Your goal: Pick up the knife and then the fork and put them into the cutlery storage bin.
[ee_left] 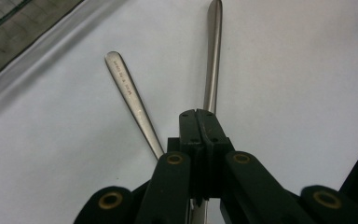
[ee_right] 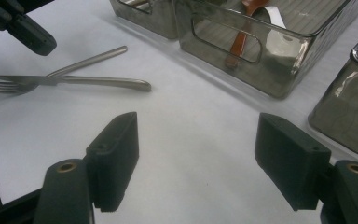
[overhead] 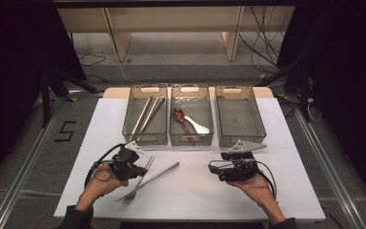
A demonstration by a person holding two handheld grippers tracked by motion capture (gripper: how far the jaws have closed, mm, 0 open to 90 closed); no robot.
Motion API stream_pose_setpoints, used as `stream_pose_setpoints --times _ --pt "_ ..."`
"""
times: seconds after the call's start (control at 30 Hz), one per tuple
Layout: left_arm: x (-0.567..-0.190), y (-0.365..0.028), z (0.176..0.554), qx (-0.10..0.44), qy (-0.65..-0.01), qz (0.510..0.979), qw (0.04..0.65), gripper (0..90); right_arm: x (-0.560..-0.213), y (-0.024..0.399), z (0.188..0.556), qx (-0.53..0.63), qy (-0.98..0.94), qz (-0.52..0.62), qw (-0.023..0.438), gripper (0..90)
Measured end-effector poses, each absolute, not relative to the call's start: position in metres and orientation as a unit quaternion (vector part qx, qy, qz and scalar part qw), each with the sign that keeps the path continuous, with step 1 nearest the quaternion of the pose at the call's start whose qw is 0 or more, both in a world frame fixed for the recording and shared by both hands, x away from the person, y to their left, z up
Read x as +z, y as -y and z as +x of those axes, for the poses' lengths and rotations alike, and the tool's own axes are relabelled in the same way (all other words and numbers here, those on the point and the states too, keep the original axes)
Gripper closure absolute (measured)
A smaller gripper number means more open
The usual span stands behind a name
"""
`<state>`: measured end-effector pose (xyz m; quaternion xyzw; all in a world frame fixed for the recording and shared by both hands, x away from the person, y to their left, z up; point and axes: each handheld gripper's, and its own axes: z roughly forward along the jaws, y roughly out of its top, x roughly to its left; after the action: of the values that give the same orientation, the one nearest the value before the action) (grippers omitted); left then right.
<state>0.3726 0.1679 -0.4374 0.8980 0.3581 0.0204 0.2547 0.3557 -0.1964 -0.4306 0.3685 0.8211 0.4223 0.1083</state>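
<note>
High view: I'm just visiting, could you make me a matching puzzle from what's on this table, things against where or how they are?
Things:
1. chopsticks
2. spoons
3. fork
4. right tongs

Place or state:
A. on the white mat
B. in the middle tray
C. in the left tray
D. open

Pairs: 1-C, 2-B, 3-A, 4-D.

- A large dark figure "5" (overhead: 66, 131) is marked on the floor, left of the table.
- The fork handle (ee_left: 129, 93) bears small engraved lettering, too small to read.
</note>
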Motion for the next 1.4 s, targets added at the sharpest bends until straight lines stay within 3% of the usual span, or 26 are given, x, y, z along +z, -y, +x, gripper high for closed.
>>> stream_pose_setpoints --times 0.1,0.17,0.2,0.5,0.73,1.4 --pt "-0.445 -0.162 0.372 0.023 -0.375 0.898 0.229 88.7 -0.431 0.197 0.356 0.422 -0.821 0.368 0.108 31.2" --pt "-0.444 -0.156 0.367 0.018 -0.364 0.901 0.233 71.1 -0.431 0.197 0.356 0.421 -0.822 0.368 0.109 31.2" --pt "-0.443 -0.154 0.367 0.018 -0.365 0.899 0.240 68.8 -0.431 0.197 0.356 0.422 -0.821 0.369 0.108 31.2" --pt "-0.447 -0.140 0.364 0.036 -0.340 0.912 0.227 57.3 -0.431 0.197 0.356 0.422 -0.822 0.368 0.107 31.2" --pt "-0.461 -0.135 0.368 0.027 -0.326 0.922 0.206 58.1 -0.432 0.197 0.356 0.421 -0.822 0.368 0.105 31.3" --pt "-0.463 -0.121 0.371 0.036 -0.282 0.948 0.147 73.9 -0.432 0.198 0.357 0.422 -0.821 0.371 0.107 31.7"
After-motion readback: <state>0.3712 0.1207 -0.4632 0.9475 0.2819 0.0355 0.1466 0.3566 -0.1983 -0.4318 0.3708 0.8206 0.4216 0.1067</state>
